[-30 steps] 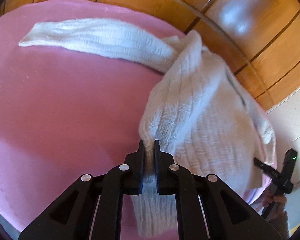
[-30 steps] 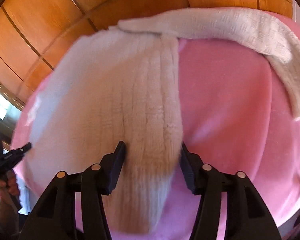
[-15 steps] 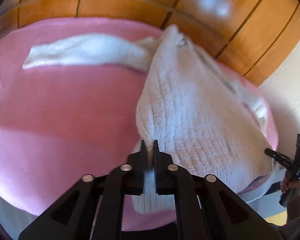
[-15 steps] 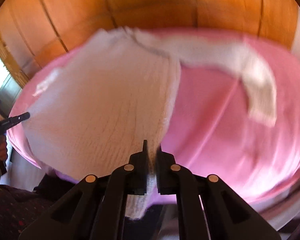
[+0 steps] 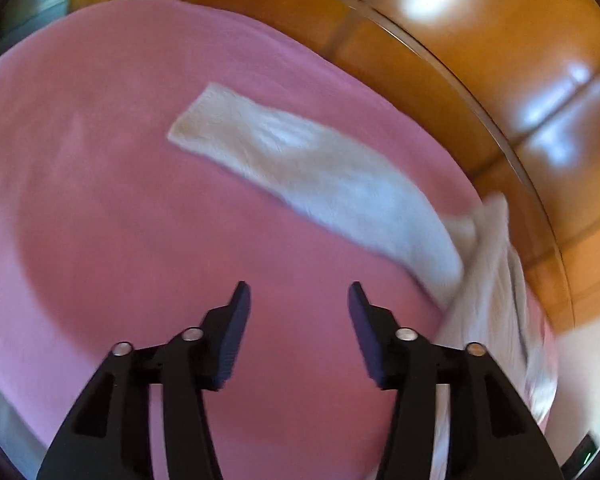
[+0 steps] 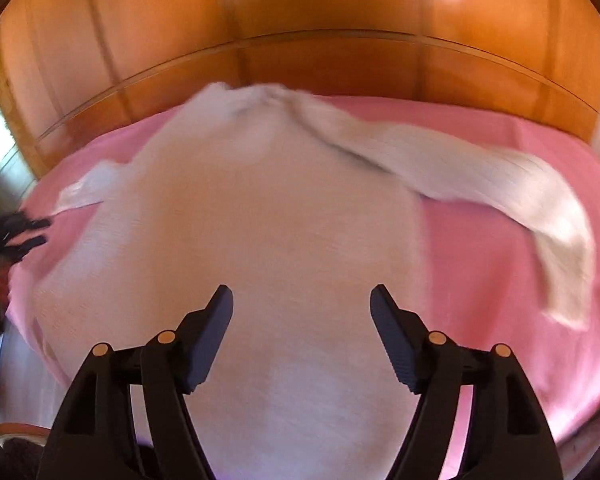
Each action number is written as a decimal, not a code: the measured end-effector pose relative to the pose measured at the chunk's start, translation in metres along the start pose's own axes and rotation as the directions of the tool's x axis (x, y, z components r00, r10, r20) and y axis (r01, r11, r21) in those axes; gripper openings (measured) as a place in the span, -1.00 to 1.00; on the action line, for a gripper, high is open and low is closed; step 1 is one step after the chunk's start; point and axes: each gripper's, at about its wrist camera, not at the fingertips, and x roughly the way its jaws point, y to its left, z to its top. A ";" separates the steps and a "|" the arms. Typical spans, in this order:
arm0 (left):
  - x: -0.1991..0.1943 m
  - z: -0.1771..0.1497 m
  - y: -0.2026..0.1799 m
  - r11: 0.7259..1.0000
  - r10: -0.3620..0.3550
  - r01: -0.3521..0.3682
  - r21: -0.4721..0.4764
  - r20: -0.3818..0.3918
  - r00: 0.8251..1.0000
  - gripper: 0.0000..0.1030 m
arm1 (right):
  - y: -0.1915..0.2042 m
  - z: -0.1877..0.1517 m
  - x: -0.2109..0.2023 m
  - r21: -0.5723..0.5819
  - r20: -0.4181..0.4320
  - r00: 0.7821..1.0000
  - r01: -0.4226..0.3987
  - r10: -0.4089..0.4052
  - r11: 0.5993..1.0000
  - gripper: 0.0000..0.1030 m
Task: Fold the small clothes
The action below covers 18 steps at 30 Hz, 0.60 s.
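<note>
Right wrist view: white sweater (image 6: 260, 216) spread flat on pink blanket (image 6: 480, 248), body under and ahead of right gripper (image 6: 302, 300), jaws wide and empty; one sleeve (image 6: 480, 176) stretched out to the right, not yet folded in, so folding judged barely begun, with sleeves and body folds left. Left wrist view, blurred: left gripper (image 5: 298, 300) likewise wide and empty over bare blanket (image 5: 100, 220), same sleeve (image 5: 320, 184) ahead, sweater body (image 5: 496, 300) off to the right, neither touched.
</note>
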 end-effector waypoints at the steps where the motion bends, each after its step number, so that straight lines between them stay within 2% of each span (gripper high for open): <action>1: 0.005 0.007 0.003 0.999 0.015 -0.015 -0.030 0.001 1.000 0.14 | 0.011 0.005 0.008 -0.018 0.000 1.000 -0.020 0.020 1.000 0.40; 3: 0.016 0.021 0.006 0.995 -0.007 0.006 -0.100 -0.011 1.000 0.53 | 0.030 0.016 0.028 -0.037 -0.006 0.998 -0.059 0.059 0.998 0.42; 5: 0.032 0.035 0.007 0.986 0.003 -0.005 -0.164 -0.010 1.000 0.53 | 0.041 0.022 0.040 -0.040 -0.010 0.996 -0.086 0.086 0.996 0.43; 7: 0.050 0.046 0.001 0.985 0.013 -0.014 -0.169 -0.005 1.000 0.53 | 0.047 0.026 0.052 -0.043 -0.016 0.995 -0.095 0.095 0.995 0.44; 8: 0.058 0.050 -0.003 0.987 0.031 -0.029 -0.159 0.007 1.000 0.45 | 0.049 0.027 0.059 -0.041 -0.021 0.995 -0.102 0.101 0.994 0.45; 10: 0.071 0.059 -0.013 0.992 0.059 -0.055 -0.113 0.034 0.998 -0.20 | 0.053 0.026 0.069 -0.040 -0.029 0.994 -0.110 0.109 0.993 0.50; 11: 0.078 0.063 -0.018 0.994 0.068 -0.066 -0.087 0.022 0.997 -0.80 | 0.052 0.023 0.071 -0.042 -0.035 0.993 -0.112 0.111 0.993 0.52; 12: 0.084 0.066 -0.022 0.995 0.075 -0.074 -0.065 0.009 0.997 -0.91 | 0.052 0.020 0.072 -0.044 -0.042 0.993 -0.110 0.108 0.993 0.53; 13: 0.083 0.072 -0.022 0.995 0.084 -0.082 -0.057 0.032 0.996 -0.91 | 0.054 0.017 0.078 -0.049 -0.055 0.993 -0.103 0.101 0.993 0.56; 16: 0.061 0.093 -0.016 0.993 0.114 -0.108 -0.054 0.134 0.984 -0.92 | 0.060 0.006 0.085 -0.085 -0.048 0.996 -0.078 0.074 0.993 0.67; 18: 0.040 0.113 -0.006 0.990 0.136 -0.124 -0.068 0.205 0.969 -0.92 | 0.066 0.002 0.088 -0.116 -0.036 0.998 -0.060 0.056 0.992 0.80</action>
